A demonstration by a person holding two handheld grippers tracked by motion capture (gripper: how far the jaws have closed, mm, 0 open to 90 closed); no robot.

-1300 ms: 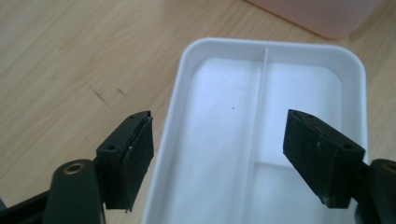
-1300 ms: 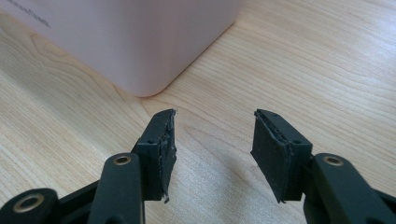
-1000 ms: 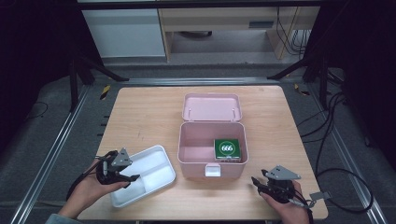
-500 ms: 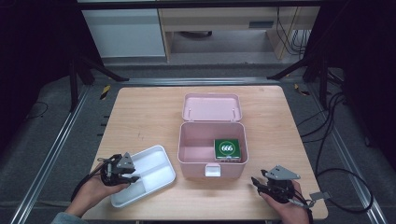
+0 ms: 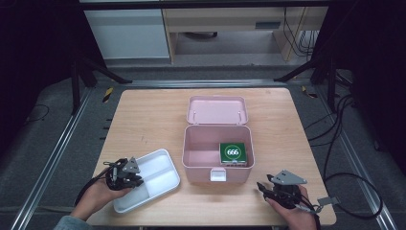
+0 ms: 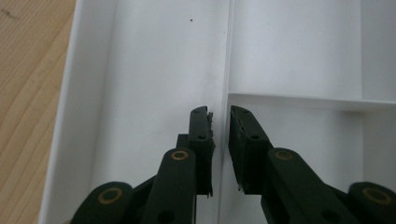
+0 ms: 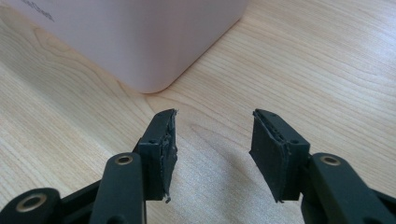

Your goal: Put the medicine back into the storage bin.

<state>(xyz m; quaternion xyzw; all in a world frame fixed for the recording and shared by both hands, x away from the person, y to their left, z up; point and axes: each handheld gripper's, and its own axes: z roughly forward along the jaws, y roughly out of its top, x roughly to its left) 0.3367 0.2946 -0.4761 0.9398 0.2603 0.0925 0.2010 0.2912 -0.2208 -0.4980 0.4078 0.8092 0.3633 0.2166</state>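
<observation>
A white divided tray point(image 5: 160, 154) lies at the table's front left. My left gripper point(image 5: 135, 180) reaches down into it from its near left end. In the left gripper view its jaws point(image 6: 219, 113) have just been closing. They stand narrowly apart astride the tray's thin divider wall point(image 6: 228, 56), and a sliver of gap still shows beside it. A pink box point(image 5: 191, 165) stands open at mid table, its lid point(image 5: 216, 109) laid back. Inside it at the right sits a green box marked 666 point(image 5: 233, 152). My right gripper point(image 5: 263, 187) rests open on the wood at front right, nothing between its fingers point(image 7: 215, 119).
In the right gripper view the pink box's rounded corner point(image 7: 140, 46) is just ahead of the jaws to the left. A white latch point(image 5: 218, 175) juts from the box's front. Cables point(image 5: 349, 191) trail off the table's right side. Bare wood point(image 5: 143, 120) spreads behind the tray.
The left hand has sunk a little into the tray, and its jaws have drawn close together around the divider. The right hand and gripper have stayed put.
</observation>
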